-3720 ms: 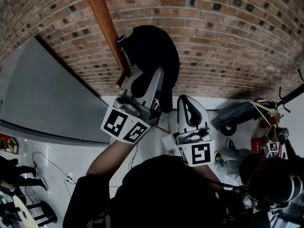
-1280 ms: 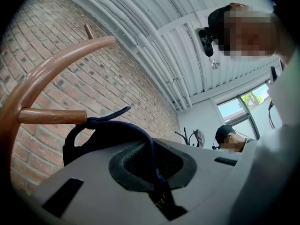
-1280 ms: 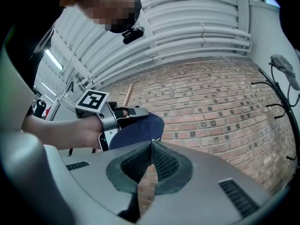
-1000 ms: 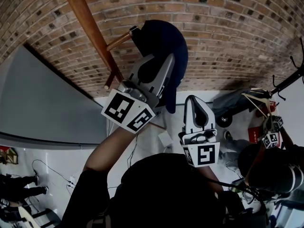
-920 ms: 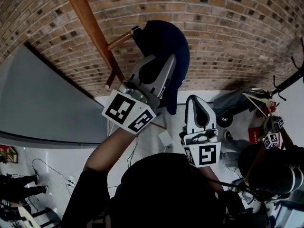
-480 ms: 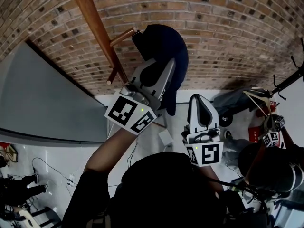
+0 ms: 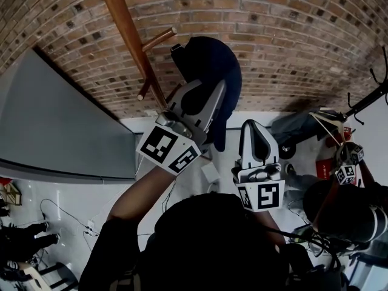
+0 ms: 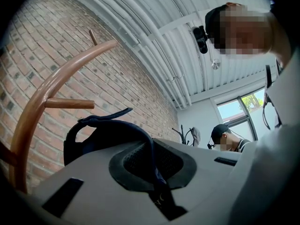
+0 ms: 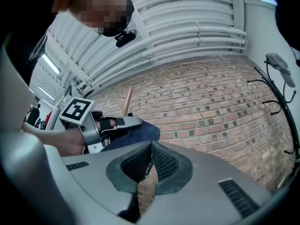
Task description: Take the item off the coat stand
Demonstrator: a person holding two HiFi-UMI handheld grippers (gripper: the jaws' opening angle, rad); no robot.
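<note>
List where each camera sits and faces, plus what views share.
Head view: head-mounted, facing forward-down at left gripper, right gripper, cap, coat stand; forearm, torso show.
Left gripper view: on the left gripper, facing up along jaws shut on the cap; person's head shows.
Right gripper view: on the right gripper, facing brick wall past shut jaws; left hand shows.
All share the cap.

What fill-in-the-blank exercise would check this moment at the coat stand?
The left gripper is shut on a dark blue ___.
The coat stand is made of ___.
The wall behind the stand is ___.
The right gripper has its jaws together and holds ___.
Missing words: cap; wood; brick; nothing.
</note>
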